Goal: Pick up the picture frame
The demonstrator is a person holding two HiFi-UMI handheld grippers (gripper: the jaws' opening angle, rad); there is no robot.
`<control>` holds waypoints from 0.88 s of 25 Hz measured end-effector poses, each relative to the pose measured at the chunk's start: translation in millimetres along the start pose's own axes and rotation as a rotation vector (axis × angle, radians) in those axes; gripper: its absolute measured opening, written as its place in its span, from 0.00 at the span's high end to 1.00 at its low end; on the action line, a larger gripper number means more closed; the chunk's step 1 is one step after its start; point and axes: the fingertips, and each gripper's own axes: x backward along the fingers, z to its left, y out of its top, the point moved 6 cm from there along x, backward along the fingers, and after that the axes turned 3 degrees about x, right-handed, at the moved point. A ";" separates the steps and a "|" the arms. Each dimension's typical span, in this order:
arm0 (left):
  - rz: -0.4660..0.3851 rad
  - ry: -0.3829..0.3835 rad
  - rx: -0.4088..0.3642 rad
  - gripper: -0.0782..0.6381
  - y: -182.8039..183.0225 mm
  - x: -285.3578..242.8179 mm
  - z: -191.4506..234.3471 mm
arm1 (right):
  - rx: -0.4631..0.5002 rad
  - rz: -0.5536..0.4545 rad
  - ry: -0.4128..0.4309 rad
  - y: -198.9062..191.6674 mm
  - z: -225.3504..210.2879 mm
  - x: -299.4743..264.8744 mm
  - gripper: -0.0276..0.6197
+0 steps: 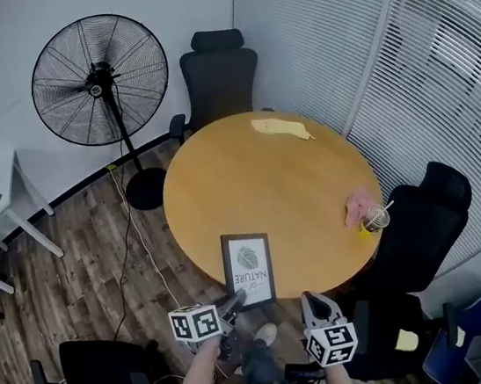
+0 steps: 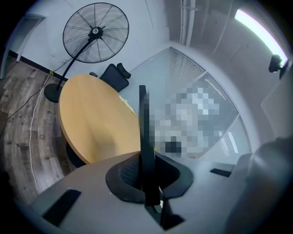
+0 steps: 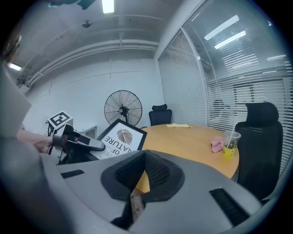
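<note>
1. Head view puts the table (image 1: 266, 183) as the largest thing in play. The picture frame (image 1: 248, 268) is at its near rim, partly over the edge towards the person. If the grip fails here, I judge it falls past the rim to the floor (image 1: 75, 281) and not back onto the wood top.
2. In the right gripper view the picture frame (image 3: 121, 137) is tilted with its printed face showing. It is held by one low corner, so most of its weight hangs away from the hold. It could swing or slide out. I cannot tell whether any edge rests on the table.
3. In the left gripper view the left tongs (image 2: 149, 183) are closed on the frame's thin dark edge (image 2: 145, 151). The bite is narrow, so a quick lift or a twist could pull the edge free.
4. The right tongs (image 3: 145, 160) are closed on nothing and sit just beside the frame's near corner (image 1: 314, 302). They give no support, and a sideways move could knock the frame.
5. The cup (image 1: 374, 218) stands well apart at the right rim, so only a wide swing would reach it.
</note>
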 end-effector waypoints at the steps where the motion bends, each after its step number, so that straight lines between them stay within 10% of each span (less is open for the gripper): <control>1: -0.005 -0.009 -0.004 0.82 1.4 1.4 -4.2 | 0.003 -0.003 -0.007 0.6 0.2 1.7 0.94; 22: -0.080 -0.112 -0.023 0.82 12.3 30.1 -43.1 | 0.018 -0.056 -0.074 6.2 7.3 22.0 0.94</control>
